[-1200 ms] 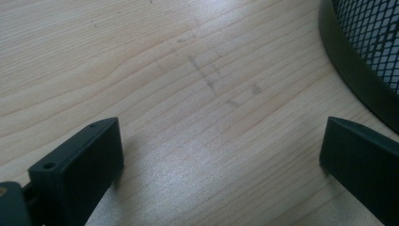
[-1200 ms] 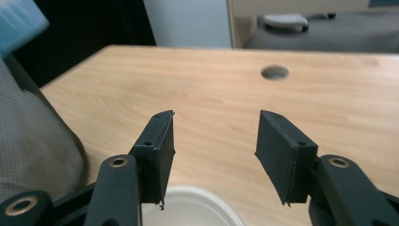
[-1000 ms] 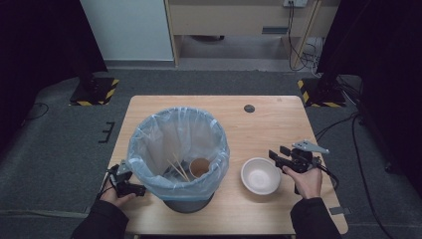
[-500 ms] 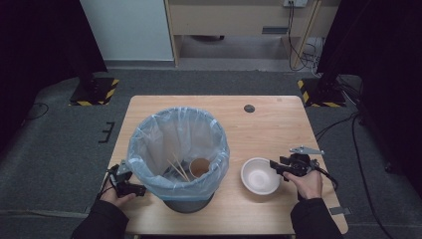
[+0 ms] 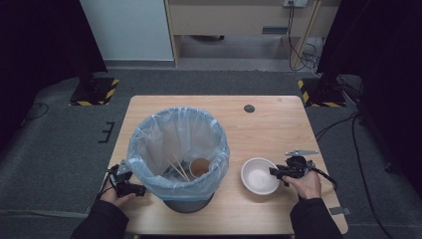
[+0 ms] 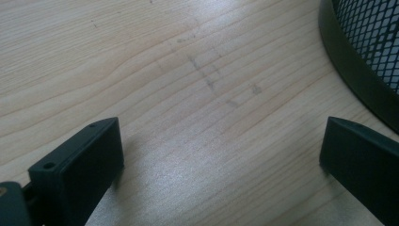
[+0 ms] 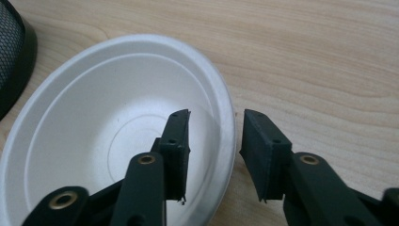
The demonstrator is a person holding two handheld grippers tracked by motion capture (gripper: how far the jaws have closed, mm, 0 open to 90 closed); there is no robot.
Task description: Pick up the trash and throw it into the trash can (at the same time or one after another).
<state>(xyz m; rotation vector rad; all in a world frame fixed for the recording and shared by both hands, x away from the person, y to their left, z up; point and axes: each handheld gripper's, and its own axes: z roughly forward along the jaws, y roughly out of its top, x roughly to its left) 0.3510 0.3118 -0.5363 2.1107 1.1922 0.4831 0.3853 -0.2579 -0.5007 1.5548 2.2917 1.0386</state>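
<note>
A white paper bowl (image 5: 259,175) (image 7: 94,132) stands on the wooden table (image 5: 268,129), right of a mesh bin (image 5: 176,144). My right gripper (image 5: 274,172) (image 7: 216,115) straddles the bowl's right rim, one jaw inside and one outside. Its jaws have just been closing, with the rim between them and a slim gap still showing beside it. My left gripper (image 5: 137,189) (image 6: 221,127) rests open on the table beside the bin's black base (image 6: 357,47), with nothing between its jaws.
The bin has a pale blue liner and holds a brown paper cup (image 5: 199,167) and wooden sticks (image 5: 178,169). A small black disc (image 5: 249,108) lies near the table's far edge. Dark floor surrounds the table.
The right gripper has come down onto the bowl's right rim and its jaws have narrowed around it. The left gripper has stayed put.
</note>
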